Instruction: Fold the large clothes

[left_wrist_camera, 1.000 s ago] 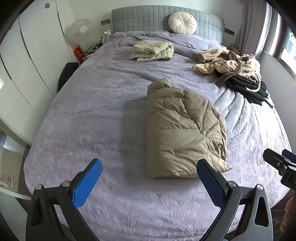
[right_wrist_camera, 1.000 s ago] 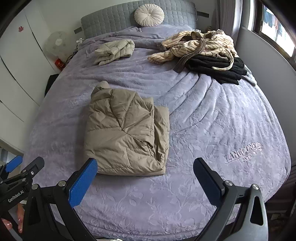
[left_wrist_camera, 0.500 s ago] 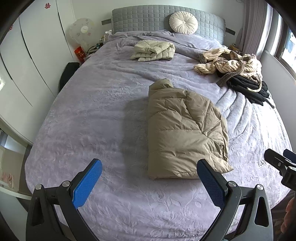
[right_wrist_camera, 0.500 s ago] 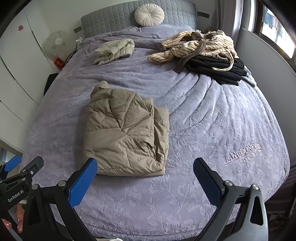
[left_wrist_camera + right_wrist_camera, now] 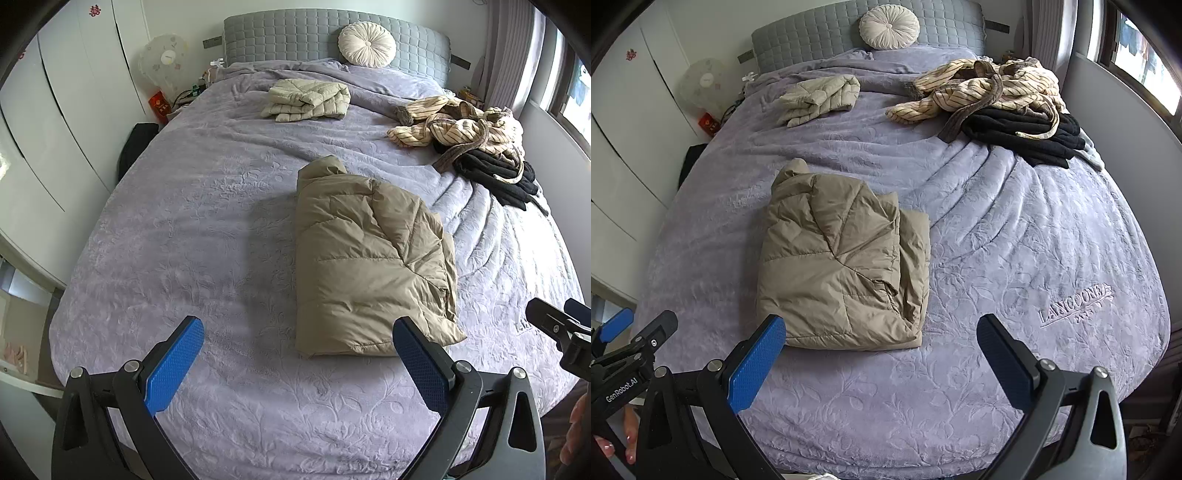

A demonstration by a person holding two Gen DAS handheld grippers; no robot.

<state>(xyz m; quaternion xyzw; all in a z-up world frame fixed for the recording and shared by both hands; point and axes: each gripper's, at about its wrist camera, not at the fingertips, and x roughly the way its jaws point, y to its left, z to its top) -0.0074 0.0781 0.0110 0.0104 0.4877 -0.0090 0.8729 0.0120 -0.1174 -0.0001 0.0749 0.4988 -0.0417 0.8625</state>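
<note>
Bed (image 5: pixel 184 221), covered by a lavender embossed quilt, carries everything. At its centre lies the tan quilted puffer jacket (image 5: pixel 369 266), folded into a thick rectangle, collar end toward the grey headboard. A heap of striped cream and black clothes (image 5: pixel 997 99) sits near the window side, well apart from it; a smaller folded pale green puffer jacket (image 5: pixel 306 99) lies near the headboard.

Risks, as judged from here:
- The tan jacket's padding is springy, and the loose layers at its right edge may creep open unless pressed.
- The striped garment's belt trails over the black clothes, so lifting one may drag the other.

The left tongs (image 5: pixel 295 373) and the right tongs (image 5: pixel 882 365) both hover released above the near edge, grasping nothing.

View differences: only the right wrist view shows the embroidered lettering (image 5: pixel 1075 304) on the quilt and the jacket's stepped right-hand layers. Only the left wrist view shows the jacket's smooth left fold.
</note>
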